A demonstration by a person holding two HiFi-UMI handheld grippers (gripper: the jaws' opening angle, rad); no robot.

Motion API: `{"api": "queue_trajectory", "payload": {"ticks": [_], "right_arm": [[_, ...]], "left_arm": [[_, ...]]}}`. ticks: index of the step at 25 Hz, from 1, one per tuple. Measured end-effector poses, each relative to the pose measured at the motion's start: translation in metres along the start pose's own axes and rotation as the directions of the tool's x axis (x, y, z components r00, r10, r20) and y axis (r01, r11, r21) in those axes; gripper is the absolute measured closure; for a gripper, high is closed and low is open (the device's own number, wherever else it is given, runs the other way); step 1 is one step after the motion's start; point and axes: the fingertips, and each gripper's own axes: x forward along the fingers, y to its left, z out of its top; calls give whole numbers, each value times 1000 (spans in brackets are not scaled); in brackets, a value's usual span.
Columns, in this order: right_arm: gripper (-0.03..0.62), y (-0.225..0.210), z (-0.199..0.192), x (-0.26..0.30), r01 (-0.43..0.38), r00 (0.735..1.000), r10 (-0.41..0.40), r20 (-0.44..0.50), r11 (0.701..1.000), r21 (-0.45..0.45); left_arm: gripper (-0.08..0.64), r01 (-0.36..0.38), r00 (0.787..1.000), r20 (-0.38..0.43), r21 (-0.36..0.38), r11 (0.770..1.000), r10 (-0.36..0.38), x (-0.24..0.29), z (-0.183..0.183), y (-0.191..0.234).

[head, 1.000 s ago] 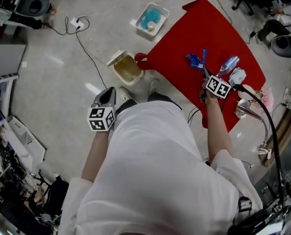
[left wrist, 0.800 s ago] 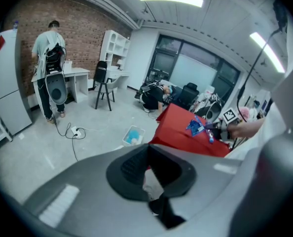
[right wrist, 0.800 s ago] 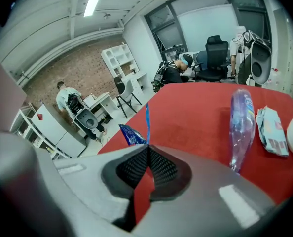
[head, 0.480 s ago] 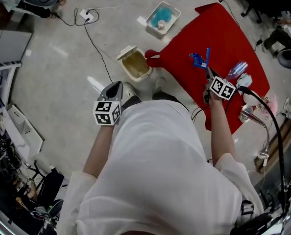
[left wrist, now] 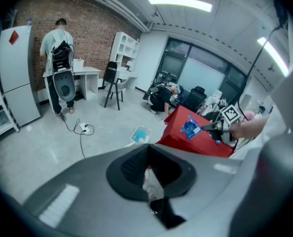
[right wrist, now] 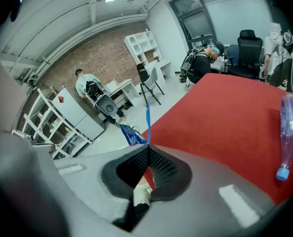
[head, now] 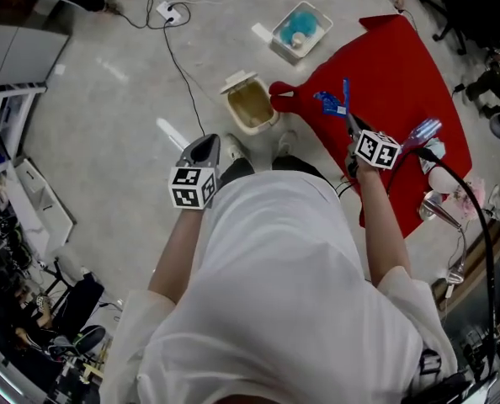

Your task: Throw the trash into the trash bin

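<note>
The right tongs (head: 348, 123) are clamped shut on a crumpled blue wrapper (head: 328, 102), and a long blue strip of it stands up from the tips. Over the last second this hand has carried the wrapper across the red worktop (head: 401, 66) towards the corner that faces the trash bin (head: 252, 105). The gap between wrapper and bin is clearly smaller than it was. The wrapper now hangs in the air above the worktop, just inside that corner, not yet over the bin.

The bin stands on the floor right beside that corner, with its lid swung open and its mouth unobstructed. The left tongs (head: 209, 140) are pressed together with nothing in them, held over the floor on the near side of the bin, away from the worktop. They have drifted only a little.

By the look of it, the pick-up is done and the carry is well under way. What remains is a short further reach past the worktop's corner until the wrapper is over the open mouth, then a release. A clear plastic bottle (head: 423, 130) with a blue cap lies near the worktop's far-right edge, so more trash probably waits after this piece.
</note>
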Motion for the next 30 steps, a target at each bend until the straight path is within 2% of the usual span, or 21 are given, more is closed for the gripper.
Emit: {"api": "queue_trajectory", "payload": {"ticks": [7,14,25,30], "right_arm": [[591,52,-13,26,-84,995,81,-57,995,-56],[591,98,-29,49,-153,983,143,-117,985,-81],[591,139,-60,94,-238,951,200,-236,961,-143],[591,144,-72,115,-238,944,192,-268,959,-154]], "left_arm": [[557,-23,1000,12,-29,999,23,-9,-9,15],[557,-62,998,6,1,998,62,-21,-16,34],[557,-132,991,-13,-43,990,131,-42,-39,61],[557,-149,989,-25,-55,987,148,-46,-50,72]]}}
